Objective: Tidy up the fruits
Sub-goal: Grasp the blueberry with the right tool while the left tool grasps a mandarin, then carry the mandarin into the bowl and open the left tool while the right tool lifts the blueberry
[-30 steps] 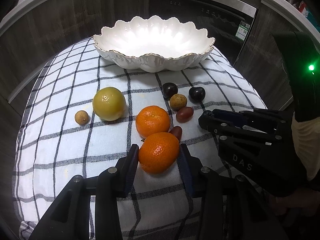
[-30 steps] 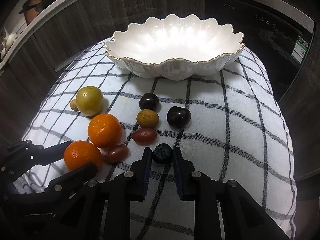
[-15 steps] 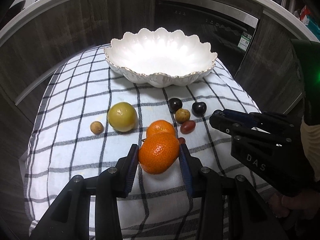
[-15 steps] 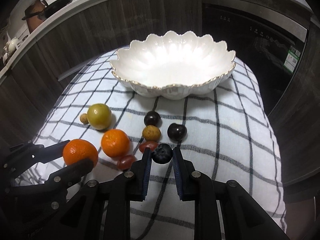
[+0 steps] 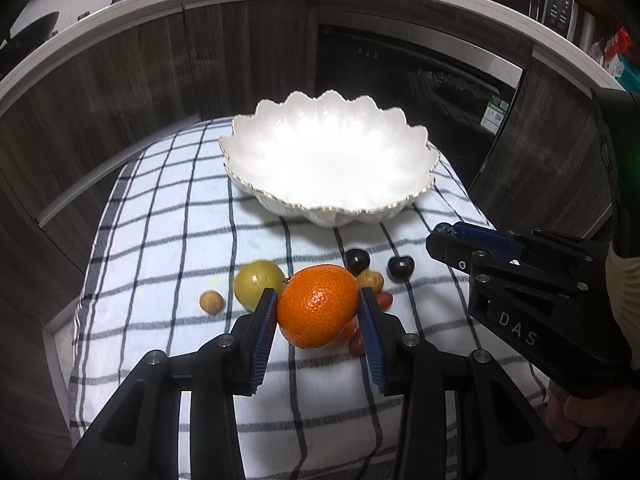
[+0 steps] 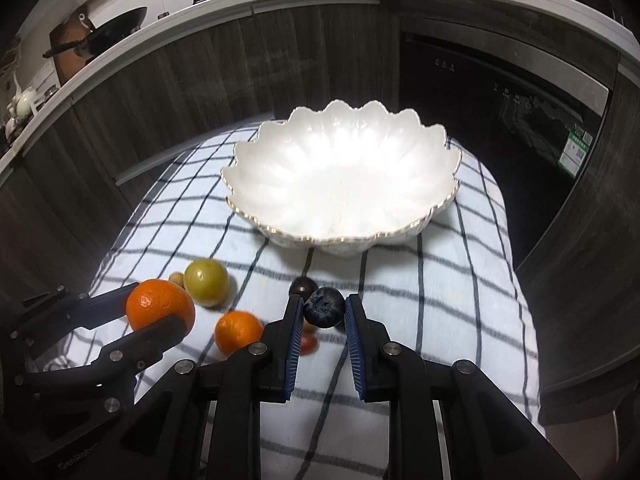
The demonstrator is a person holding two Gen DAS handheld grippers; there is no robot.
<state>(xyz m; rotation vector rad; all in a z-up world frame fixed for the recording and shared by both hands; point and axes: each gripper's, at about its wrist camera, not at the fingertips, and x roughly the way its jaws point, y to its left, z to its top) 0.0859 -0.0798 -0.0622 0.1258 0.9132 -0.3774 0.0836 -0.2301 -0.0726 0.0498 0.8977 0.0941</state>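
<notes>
Fruits: mandarin (image 5: 318, 306) pinched by left gripper (image 5: 318, 316), blueberry (image 6: 324, 306) pinched by right gripper (image 6: 322, 316); carry level to far scalloped bowl (image 6: 400, 236), release low.

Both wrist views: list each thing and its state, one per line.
Left hand-held gripper: shut on mandarin.
Mandarin: held off the cloth.
Right hand-held gripper: shut on blueberry.
Blueberry: held off the cloth.
White scalloped bowl: upright, empty.
Second mandarin: resting on the cloth.
</notes>
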